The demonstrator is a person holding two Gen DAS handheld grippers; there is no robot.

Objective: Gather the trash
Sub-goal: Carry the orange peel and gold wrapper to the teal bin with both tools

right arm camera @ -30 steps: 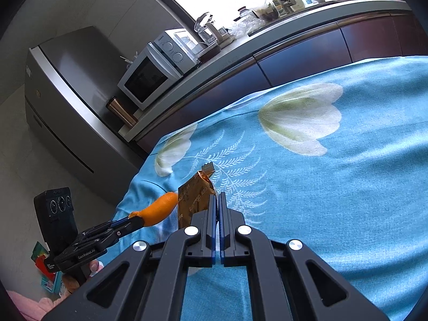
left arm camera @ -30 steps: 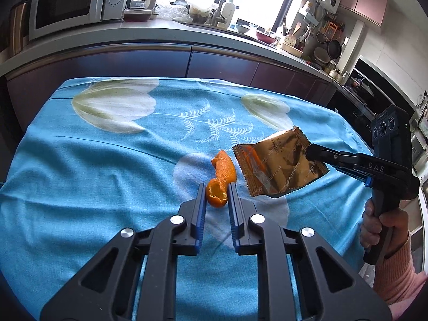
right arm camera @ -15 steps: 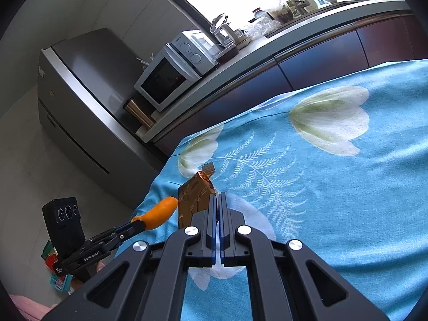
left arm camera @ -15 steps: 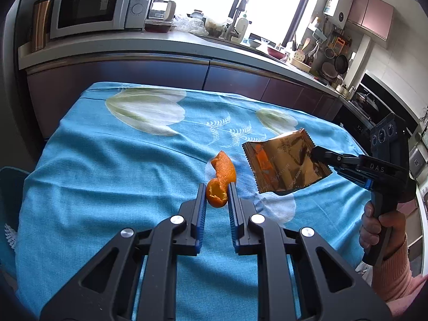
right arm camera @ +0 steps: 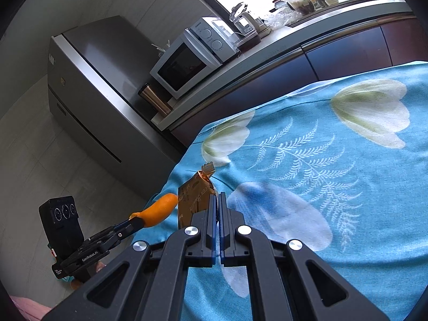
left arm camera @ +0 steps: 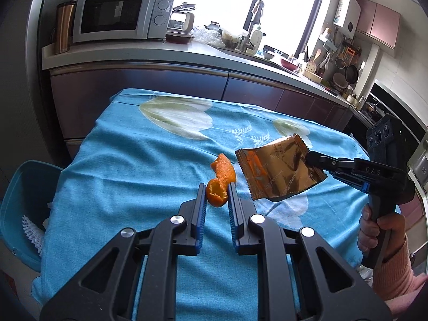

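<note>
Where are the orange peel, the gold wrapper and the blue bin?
orange peel [left arm camera: 220, 180], left wrist view, its curled lower half.
gold wrapper [left arm camera: 278, 172], left wrist view, its flat face.
blue bin [left arm camera: 20, 187], left wrist view, its inner wall.

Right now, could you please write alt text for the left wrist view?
The left tongs pinch an orange peel above a blue tablecloth; to their right the right tongs grip a brown wrapper. A blue bin sits lower left.

A home kitchen: microwave [left arm camera: 117, 16] on the counter [left arm camera: 165, 53], sink tap [left arm camera: 254, 18] by the window, pans [left arm camera: 347, 73] hanging, a fridge [right arm camera: 91, 93].
</note>
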